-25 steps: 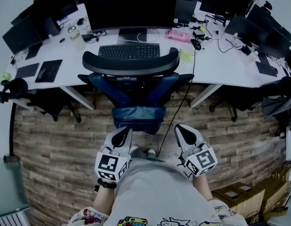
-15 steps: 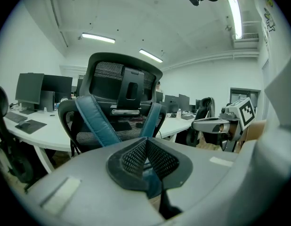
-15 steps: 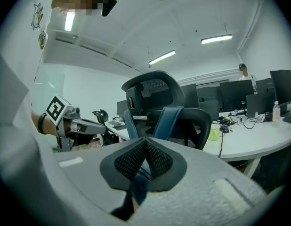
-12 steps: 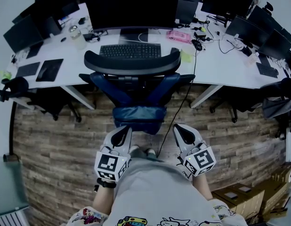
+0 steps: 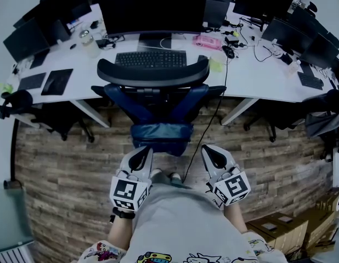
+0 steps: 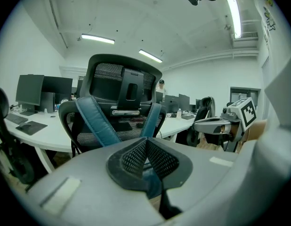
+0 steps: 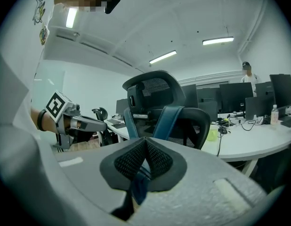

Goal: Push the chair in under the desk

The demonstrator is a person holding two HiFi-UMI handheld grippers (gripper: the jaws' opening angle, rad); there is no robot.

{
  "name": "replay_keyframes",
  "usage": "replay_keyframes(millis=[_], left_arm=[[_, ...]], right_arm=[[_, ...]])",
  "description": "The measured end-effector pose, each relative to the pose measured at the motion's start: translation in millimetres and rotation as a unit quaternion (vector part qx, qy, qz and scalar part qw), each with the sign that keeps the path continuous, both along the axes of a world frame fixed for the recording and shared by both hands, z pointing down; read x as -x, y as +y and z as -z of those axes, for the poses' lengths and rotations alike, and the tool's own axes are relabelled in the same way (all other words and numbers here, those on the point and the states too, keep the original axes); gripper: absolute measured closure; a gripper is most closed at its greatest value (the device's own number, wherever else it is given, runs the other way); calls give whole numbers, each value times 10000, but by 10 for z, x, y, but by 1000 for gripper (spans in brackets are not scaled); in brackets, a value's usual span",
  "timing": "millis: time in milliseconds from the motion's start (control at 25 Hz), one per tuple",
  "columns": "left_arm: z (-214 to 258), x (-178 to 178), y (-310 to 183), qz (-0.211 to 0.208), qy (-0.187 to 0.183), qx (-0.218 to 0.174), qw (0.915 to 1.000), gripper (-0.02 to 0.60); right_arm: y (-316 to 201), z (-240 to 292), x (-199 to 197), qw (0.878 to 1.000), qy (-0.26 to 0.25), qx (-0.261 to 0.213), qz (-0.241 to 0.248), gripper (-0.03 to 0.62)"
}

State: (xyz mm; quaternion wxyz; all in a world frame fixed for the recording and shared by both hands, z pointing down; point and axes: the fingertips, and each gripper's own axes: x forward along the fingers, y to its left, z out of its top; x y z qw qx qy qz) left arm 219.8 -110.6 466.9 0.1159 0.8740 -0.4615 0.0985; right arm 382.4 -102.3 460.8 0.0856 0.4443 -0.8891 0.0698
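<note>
The office chair (image 5: pixel 153 73) has a black mesh back, blue straps and a blue seat (image 5: pixel 161 136), and it stands against the white desk (image 5: pixel 252 75) with its back facing me. My left gripper (image 5: pixel 141 153) and right gripper (image 5: pixel 209 151) are both shut and empty, side by side, just short of the seat's rear edge and not touching it. In the left gripper view the chair (image 6: pixel 122 86) rises beyond the closed left gripper (image 6: pixel 145 157). In the right gripper view the chair (image 7: pixel 155 98) stands past the closed right gripper (image 7: pixel 145 157).
A keyboard (image 5: pixel 150 58) and a large monitor (image 5: pixel 153 7) sit on the desk behind the chair. A black cable (image 5: pixel 213 114) hangs from the desk to the wooden floor. Other chairs (image 5: pixel 16 103) flank the desk; cardboard boxes (image 5: pixel 284 226) lie at the lower right.
</note>
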Motion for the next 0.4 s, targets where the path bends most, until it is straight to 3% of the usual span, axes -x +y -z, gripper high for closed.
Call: replay_keyframes(millis=[400], left_arm=[[21, 28, 54, 64, 2, -50, 10000, 571]], right_arm=[[32, 33, 5, 10000, 33, -29, 15, 594]])
